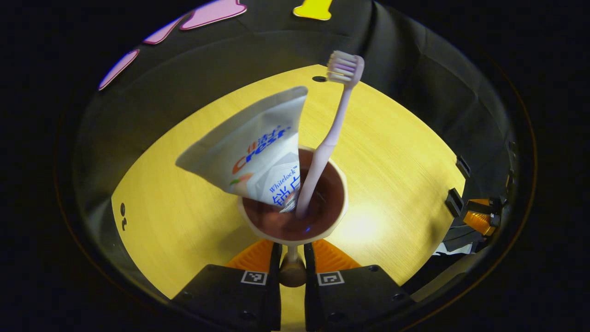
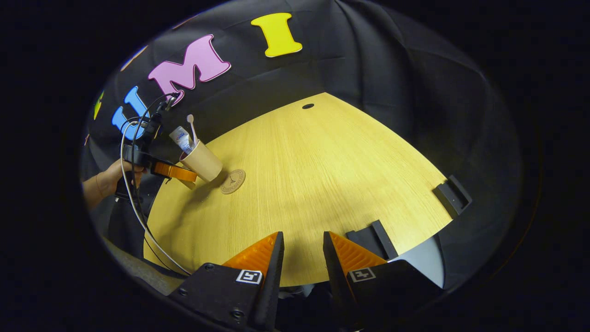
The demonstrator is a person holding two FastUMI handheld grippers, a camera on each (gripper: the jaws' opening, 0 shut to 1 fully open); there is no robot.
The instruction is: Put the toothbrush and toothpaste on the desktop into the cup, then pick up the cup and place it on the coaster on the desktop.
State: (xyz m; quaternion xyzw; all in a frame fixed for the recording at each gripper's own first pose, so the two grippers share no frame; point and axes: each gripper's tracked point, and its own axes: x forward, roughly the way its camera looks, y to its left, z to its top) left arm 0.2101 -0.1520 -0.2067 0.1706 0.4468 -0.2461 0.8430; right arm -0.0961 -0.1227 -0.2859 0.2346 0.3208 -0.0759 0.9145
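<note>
Left gripper view: the left tongs point(image 1: 292, 258) are clamped on the near rim of the cup point(image 1: 295, 230), one finger on each side of its wall. The cup tilts toward the camera and shows its dark inside. In it stand the toothpaste point(image 1: 258, 152), its flat crimped end up and leaning left, and the toothbrush point(image 1: 329, 138), its bristled head up and leaning right. The wooden table point(image 1: 392, 152) spreads beneath, with a small dark hole near its far edge. The other tongs show in part past the table's right edge.

Right gripper view: the right tongs point(image 2: 303, 251) hover with fingers apart and nothing between them, above the near edge of the table point(image 2: 322, 175). At the far left corner a hand point(image 2: 110, 177) holds the left tongs point(image 2: 186, 175) against the cup point(image 2: 203, 161), which is tilted and appears lifted off the table, toothpaste point(image 2: 180, 138) and toothbrush point(image 2: 191, 127) poking from its mouth. The round coaster point(image 2: 233, 180) lies flat on the table just beside the cup's base, on its right. Two dark brackets sit at the table's right edge.
</note>
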